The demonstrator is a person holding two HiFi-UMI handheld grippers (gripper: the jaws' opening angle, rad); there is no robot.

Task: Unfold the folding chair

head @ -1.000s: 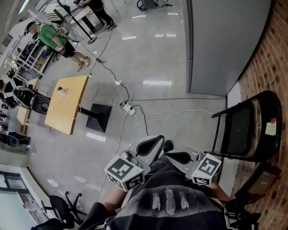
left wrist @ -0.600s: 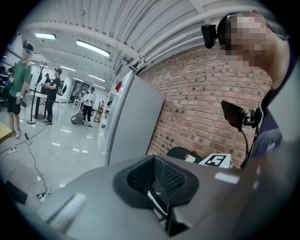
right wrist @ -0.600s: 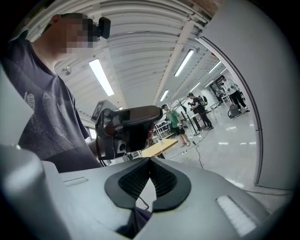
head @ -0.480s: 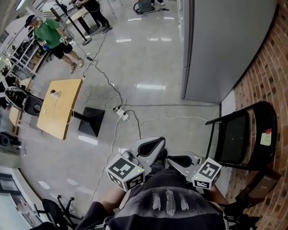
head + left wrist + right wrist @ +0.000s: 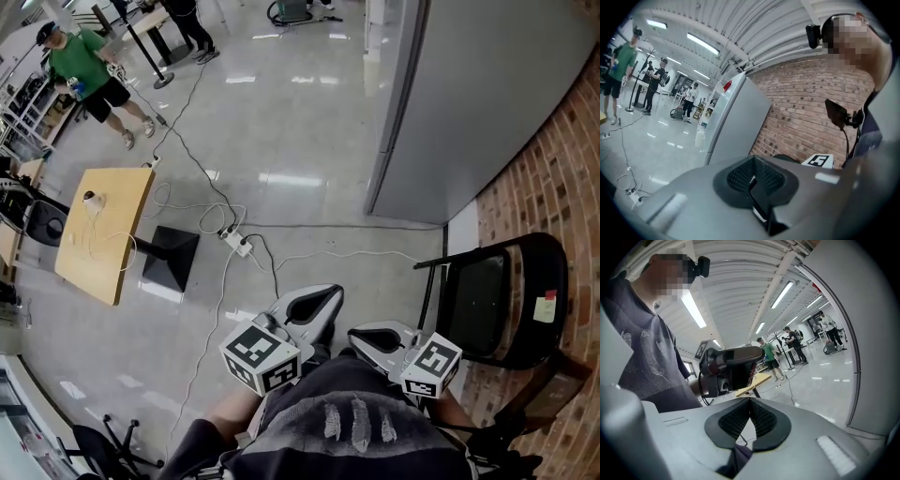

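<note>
The black folding chair (image 5: 492,300) stands folded flat against the brick wall (image 5: 562,178) at the right of the head view, with a small yellow note on its back. My left gripper (image 5: 314,302) and right gripper (image 5: 373,337) are held close to my body, a good way left of the chair, touching nothing. Both are shut with nothing between the pads, as the left gripper (image 5: 752,180) shows in its own view and the right gripper (image 5: 749,416) in its own. The chair's dark top edge (image 5: 785,158) peeks over the left gripper's body.
A tall grey cabinet (image 5: 487,103) stands just beyond the chair. Cables and a power strip (image 5: 234,242) run across the shiny floor. At the left is a wooden table (image 5: 98,230) on a black base (image 5: 169,258). A person in green (image 5: 84,66) stands far off.
The head view has shifted: the chair sits lower and slightly further left in the picture, the table further left. Both grippers stay shut near my body. The person in green has moved up-left.
</note>
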